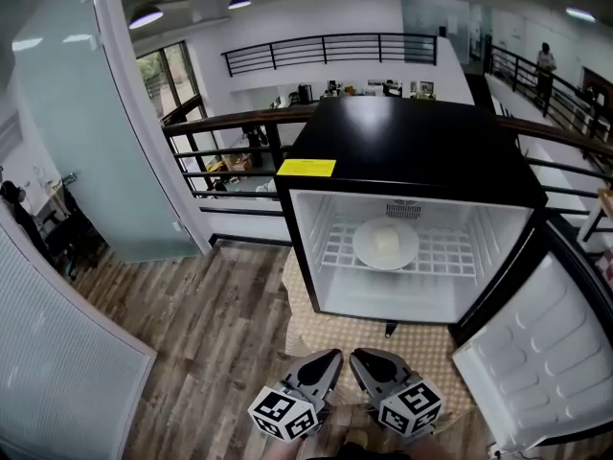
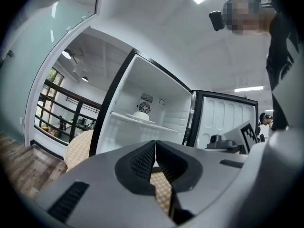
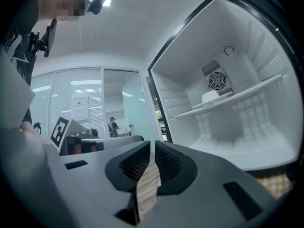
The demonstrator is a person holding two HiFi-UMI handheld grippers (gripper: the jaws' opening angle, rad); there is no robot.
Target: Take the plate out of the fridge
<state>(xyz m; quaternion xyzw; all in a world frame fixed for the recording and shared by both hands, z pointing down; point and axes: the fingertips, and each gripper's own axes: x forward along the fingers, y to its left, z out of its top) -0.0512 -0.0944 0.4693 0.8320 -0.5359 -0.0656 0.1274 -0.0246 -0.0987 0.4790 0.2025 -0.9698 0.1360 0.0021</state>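
Note:
A black mini fridge [image 1: 412, 142] stands with its door [image 1: 541, 357] swung out to the right. On its white wire shelf [image 1: 450, 255] lies a white plate [image 1: 385, 244] with a pale lump on it. The plate [image 2: 141, 117] shows in the left gripper view, and in the right gripper view the plate [image 3: 214, 98] sits at the shelf's rear near the fan grille. My left gripper [image 1: 332, 356] and right gripper [image 1: 355, 356] hang side by side low in front of the fridge, well short of the opening. The left gripper [image 2: 155, 144] and the right gripper [image 3: 152, 146] are both shut and hold nothing.
The fridge sits on a round table with a yellow checked cloth [image 1: 311, 329]. A black railing [image 1: 230, 123] runs behind it and a frosted glass partition [image 1: 86, 132] stands at the left. Wooden floor [image 1: 211, 333] lies left of the table.

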